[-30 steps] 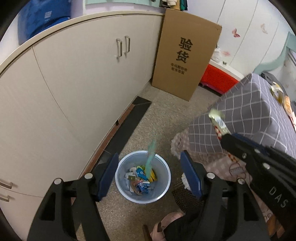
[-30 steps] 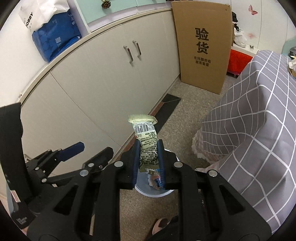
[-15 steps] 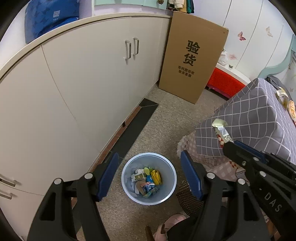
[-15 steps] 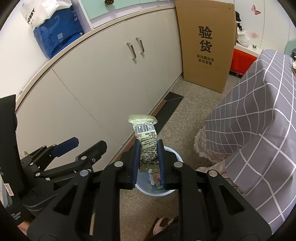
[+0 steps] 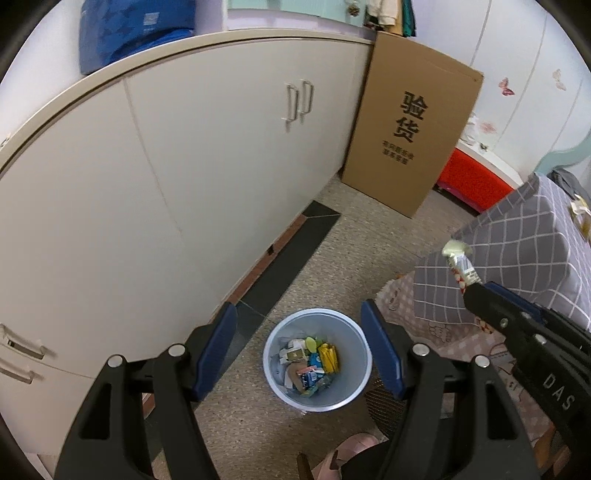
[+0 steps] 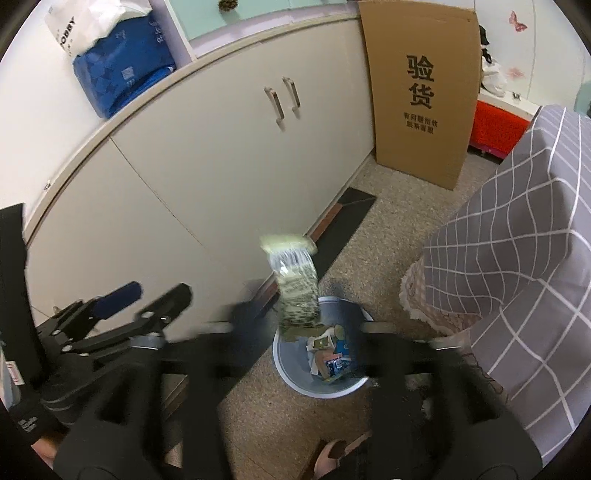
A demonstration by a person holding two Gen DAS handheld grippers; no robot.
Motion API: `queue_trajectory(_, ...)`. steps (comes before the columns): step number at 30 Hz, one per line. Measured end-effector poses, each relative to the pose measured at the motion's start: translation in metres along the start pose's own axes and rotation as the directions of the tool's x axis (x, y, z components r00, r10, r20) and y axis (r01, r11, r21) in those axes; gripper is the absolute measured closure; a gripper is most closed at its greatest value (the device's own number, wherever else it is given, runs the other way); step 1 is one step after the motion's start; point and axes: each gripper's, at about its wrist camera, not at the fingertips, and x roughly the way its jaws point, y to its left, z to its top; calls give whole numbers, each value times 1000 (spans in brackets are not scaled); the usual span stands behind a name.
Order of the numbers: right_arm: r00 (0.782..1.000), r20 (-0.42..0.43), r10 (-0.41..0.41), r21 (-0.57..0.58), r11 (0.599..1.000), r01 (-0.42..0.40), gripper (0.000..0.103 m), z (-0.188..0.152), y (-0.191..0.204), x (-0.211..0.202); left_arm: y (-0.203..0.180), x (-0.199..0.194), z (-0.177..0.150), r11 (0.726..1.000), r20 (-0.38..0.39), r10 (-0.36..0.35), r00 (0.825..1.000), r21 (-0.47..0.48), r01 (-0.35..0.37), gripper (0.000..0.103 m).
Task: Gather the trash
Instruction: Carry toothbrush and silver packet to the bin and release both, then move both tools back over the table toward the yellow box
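Two big black characters, 验货, are printed on the cardboard box (image 5: 413, 125) leaning by the cabinets, with two lines of smaller print under them that can't be made out. "DAS" is marked in white on the right gripper (image 5: 476, 291). "OBBY" is seen on the white bag (image 6: 85, 26) up on the cabinet top, the start cut off.

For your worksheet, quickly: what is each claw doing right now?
Left claw: open, empty, above the bin.
Right claw: opening; the wrapper sits loose between its jaws.
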Motion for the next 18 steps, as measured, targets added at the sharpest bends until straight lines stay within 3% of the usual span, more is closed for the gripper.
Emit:
queue_trajectory(8, 1000, 14, -4, 15, 1000, 3, 29, -2, -8, -7, 6, -7, 4, 999, 12, 21, 1000, -31, -20, 31)
queue_trajectory(15, 990, 126, -59, 29, 998, 55, 29, 7, -24, -52, -22, -23, 14, 999, 39, -40, 998, -9, 40, 31)
queue_trajectory(18, 976, 194, -95, 75, 994, 82, 29, 11, -47, -86, -47, -33, 22, 997, 61, -79, 995, 25, 77, 31)
